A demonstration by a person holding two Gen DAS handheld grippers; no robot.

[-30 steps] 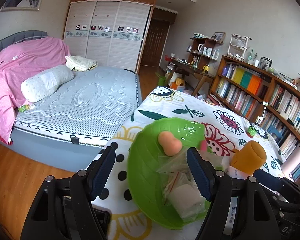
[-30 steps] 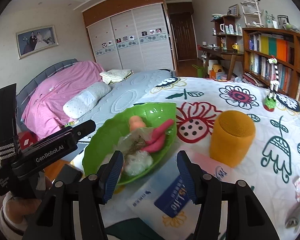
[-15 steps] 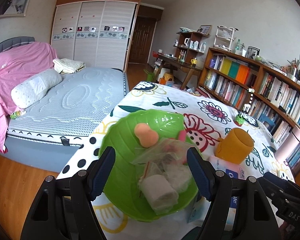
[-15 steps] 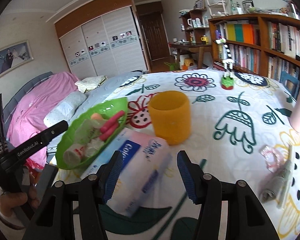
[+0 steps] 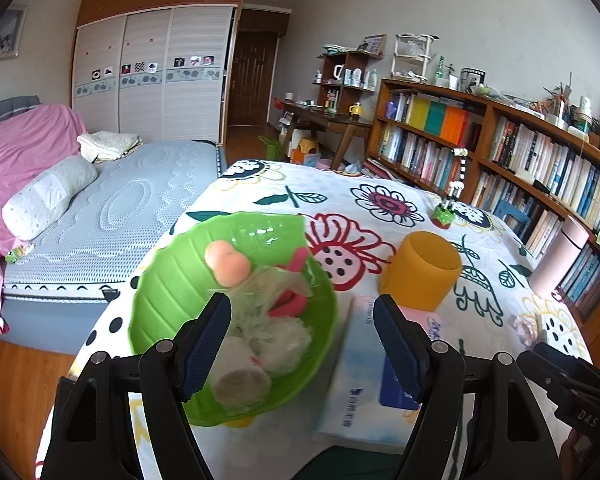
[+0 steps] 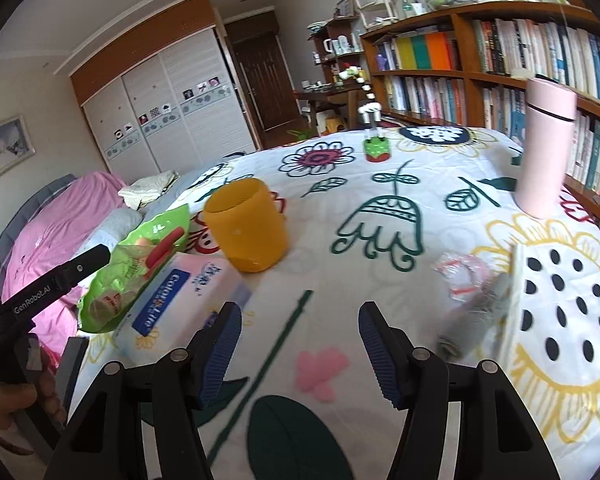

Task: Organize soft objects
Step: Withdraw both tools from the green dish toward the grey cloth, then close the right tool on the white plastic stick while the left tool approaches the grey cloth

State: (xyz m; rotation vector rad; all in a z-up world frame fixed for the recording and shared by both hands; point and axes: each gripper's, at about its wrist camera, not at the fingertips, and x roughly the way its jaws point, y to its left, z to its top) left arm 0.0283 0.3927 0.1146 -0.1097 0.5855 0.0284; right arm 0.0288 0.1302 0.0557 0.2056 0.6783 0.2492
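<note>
the right gripper (image 6: 300,344), fingers spread and empty, has swung from the green bowl (image 6: 100,308) toward the grey roll (image 6: 472,320) at frame right, likely next pickup.

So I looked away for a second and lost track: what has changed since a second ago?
The right gripper has swung right, away from the green leaf-shaped plastic bowl, and now faces the grey rolled cloth beside a clear plastic bag. The left gripper turned slightly right, still over the bowl. Neither took hold of anything; both stay open. The bowl, tissue pack and orange cup stayed put.
</note>
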